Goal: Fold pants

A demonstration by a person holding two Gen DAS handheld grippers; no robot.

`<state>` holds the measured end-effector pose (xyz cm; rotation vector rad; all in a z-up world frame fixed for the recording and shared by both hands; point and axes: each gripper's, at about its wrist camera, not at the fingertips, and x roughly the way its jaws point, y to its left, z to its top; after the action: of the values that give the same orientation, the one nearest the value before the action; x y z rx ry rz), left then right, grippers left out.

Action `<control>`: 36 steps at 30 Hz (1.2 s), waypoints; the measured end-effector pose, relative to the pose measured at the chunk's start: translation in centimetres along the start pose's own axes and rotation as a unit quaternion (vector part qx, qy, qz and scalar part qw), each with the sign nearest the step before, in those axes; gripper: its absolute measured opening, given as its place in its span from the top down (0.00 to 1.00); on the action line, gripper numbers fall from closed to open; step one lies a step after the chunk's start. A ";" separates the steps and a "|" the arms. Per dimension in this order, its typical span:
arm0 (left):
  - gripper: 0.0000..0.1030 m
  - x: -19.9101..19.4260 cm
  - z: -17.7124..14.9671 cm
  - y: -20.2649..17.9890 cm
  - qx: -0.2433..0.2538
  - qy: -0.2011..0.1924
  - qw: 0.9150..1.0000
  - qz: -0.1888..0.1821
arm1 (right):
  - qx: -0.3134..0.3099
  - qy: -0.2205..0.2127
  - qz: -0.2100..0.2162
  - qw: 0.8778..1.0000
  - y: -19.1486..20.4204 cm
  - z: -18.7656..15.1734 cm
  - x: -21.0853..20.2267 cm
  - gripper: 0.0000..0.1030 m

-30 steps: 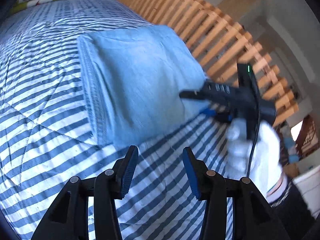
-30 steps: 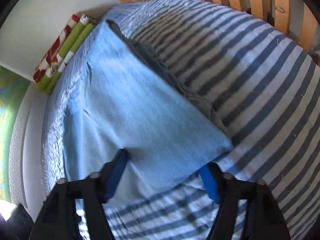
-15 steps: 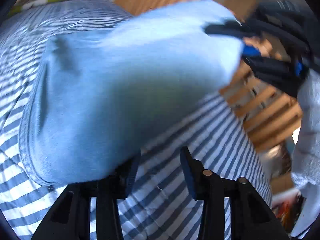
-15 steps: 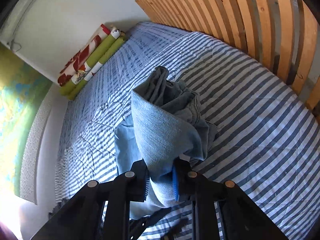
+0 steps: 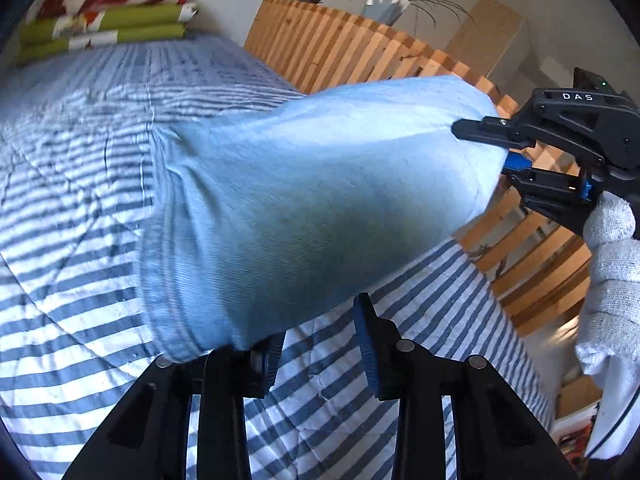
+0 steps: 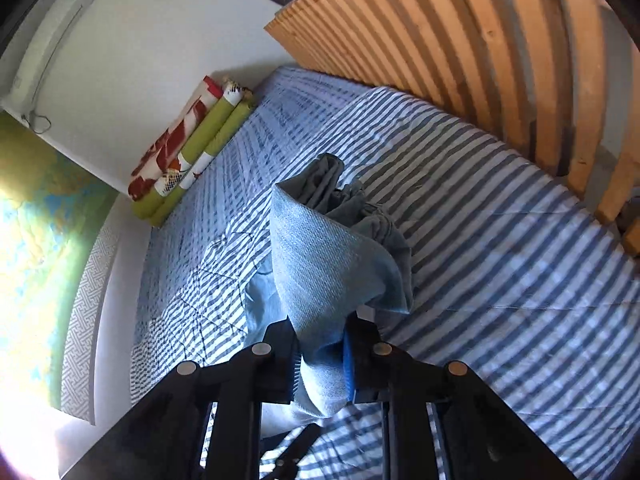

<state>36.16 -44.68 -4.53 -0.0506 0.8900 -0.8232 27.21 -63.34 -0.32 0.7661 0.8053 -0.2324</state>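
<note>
Light-blue denim pants (image 5: pixel 320 200), folded, one end raised off the striped bedspread (image 5: pixel 80 280); rest sagging

"DAS" on right tongs (image 5: pixel 505 148)

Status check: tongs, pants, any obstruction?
Right tongs clamped on pants corner, lifted off striped bedspread. Left tongs closing, nothing gripped, pants edge over one finger. No obstruction.

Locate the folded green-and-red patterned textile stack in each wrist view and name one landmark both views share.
Left wrist view: the folded green-and-red patterned textile stack lies at the top left, at the far end of the striped bed cover.
Right wrist view: it lies left of centre in the upper half, against the white wall.
Shared landmark: the wooden slatted frame along the bed.
</note>
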 end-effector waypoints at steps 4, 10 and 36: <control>0.52 -1.3 -1.1 -0.7 0.006 -0.005 1.000 -0.007 | 0.020 0.002 -0.004 1.000 -2.3 -0.3 -1.0 0.86; 0.18 -0.8 -2.4 3.4 -0.161 0.067 0.974 -0.142 | 0.046 0.014 -0.003 0.999 -5.3 -1.5 -0.3 0.86; 0.56 2.0 -7.7 -5.1 -0.170 0.179 0.956 -0.158 | 0.048 0.073 -0.173 0.981 -18.6 -7.0 -5.6 0.75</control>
<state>28.28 -47.33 -9.02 -0.3632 1.3851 -0.9858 10.83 -72.25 -9.26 0.7353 1.0729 -0.5349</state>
